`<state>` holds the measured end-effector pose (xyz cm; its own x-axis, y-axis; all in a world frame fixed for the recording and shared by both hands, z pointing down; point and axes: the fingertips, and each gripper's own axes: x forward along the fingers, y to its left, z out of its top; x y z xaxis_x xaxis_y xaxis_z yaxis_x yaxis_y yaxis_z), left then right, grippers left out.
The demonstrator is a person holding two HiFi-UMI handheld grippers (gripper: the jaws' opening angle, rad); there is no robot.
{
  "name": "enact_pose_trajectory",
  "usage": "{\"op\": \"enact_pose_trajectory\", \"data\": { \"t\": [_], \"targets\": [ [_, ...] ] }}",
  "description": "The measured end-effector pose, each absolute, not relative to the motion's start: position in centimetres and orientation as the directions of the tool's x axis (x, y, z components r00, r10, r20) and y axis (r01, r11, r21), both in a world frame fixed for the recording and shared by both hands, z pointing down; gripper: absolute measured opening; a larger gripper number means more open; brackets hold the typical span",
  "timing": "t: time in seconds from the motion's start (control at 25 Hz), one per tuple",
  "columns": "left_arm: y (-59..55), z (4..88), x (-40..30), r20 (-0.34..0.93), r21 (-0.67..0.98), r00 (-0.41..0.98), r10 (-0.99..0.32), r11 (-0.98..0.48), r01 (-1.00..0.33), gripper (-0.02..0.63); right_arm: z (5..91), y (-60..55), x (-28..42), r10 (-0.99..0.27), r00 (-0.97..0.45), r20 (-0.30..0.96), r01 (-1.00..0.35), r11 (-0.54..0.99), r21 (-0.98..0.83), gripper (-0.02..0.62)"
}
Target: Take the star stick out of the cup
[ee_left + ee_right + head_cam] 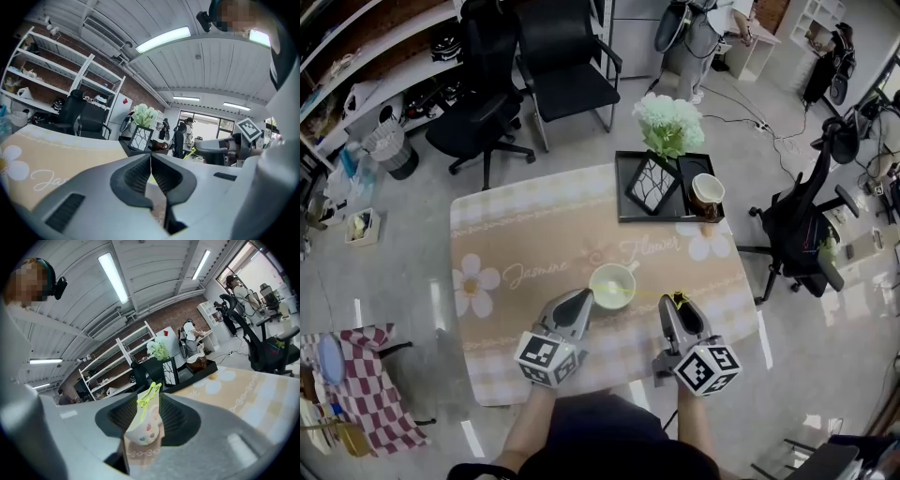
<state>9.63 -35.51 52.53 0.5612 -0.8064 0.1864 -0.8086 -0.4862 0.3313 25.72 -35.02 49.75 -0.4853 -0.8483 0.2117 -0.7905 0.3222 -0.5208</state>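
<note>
A pale cup point(612, 284) stands on the flowered tablecloth point(516, 244) near the front edge. A yellow-green star stick point(652, 294) leans out of it to the right. My right gripper point(676, 303) is open, and the star end lies loose between its fingers. In the right gripper view the star stick point(149, 397) hangs in the gap of the right gripper point(150, 402), with the cup point(144, 430) beyond it. My left gripper point(584, 300) rests its tips at the cup's left rim. In its own view the left gripper point(151, 161) looks shut, and the cup is hidden there.
A black tray point(623, 192) at the table's far right holds a flower vase point(668, 127), a black lattice holder point(653, 183) and a brown cup point(707, 194). Office chairs stand behind point(567, 66) and to the right point(806, 225). A checkered cloth point(375, 384) lies at the left.
</note>
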Motion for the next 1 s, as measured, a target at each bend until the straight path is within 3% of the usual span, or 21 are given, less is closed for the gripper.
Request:
{"op": "enact_pose_trajectory", "data": {
  "t": [0.28, 0.6, 1.0],
  "targets": [
    [-35.9, 53.0, 9.4, 0.197, 0.342, 0.556, -0.807, -0.475, -0.811, 0.011, 50.0, -35.6, 25.9, -0.851, -0.476, 0.223, -0.799, 0.312, -0.514, 0.136],
    [-35.9, 53.1, 9.1, 0.2, 0.343, 0.553, -0.809, -0.471, -0.812, 0.011, 49.5, -36.1, 26.2, -0.87, -0.453, 0.196, -0.804, 0.303, -0.511, 0.047],
    [-35.9, 53.0, 8.9, 0.198, 0.343, 0.549, -0.812, -0.467, -0.815, 0.011, 49.0, -36.0, 25.8, -0.862, -0.479, 0.163, -0.77, 0.324, -0.55, 0.023]
  ]
}}
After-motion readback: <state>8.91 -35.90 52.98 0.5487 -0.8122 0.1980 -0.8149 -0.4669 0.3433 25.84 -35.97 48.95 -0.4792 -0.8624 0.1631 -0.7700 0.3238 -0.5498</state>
